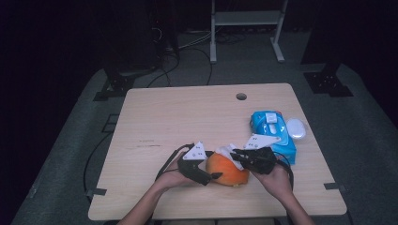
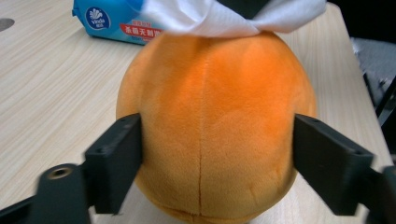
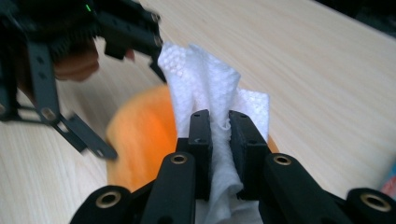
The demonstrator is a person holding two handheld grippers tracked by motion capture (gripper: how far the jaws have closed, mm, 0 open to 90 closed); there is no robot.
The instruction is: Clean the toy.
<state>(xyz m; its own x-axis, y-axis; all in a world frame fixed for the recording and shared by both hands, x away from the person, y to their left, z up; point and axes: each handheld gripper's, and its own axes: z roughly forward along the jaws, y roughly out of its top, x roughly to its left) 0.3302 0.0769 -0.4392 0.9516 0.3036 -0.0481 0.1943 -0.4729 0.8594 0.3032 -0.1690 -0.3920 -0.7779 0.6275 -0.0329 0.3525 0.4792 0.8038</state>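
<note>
Fingers (image 3: pixel 201 140) pinch dimpled tissue (image 3: pixel 205 79) over plush orange ball (image 2: pixel 210 126).

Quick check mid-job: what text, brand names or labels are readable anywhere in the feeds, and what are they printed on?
"Vinda": white brand logo on the blue wipes pack, read in the left gripper view.
White Chinese characters on the red band of that pack: too small and blurred to read.
Label on top of the same pack in the high view: too small to read.
No other writing is legible.
</note>
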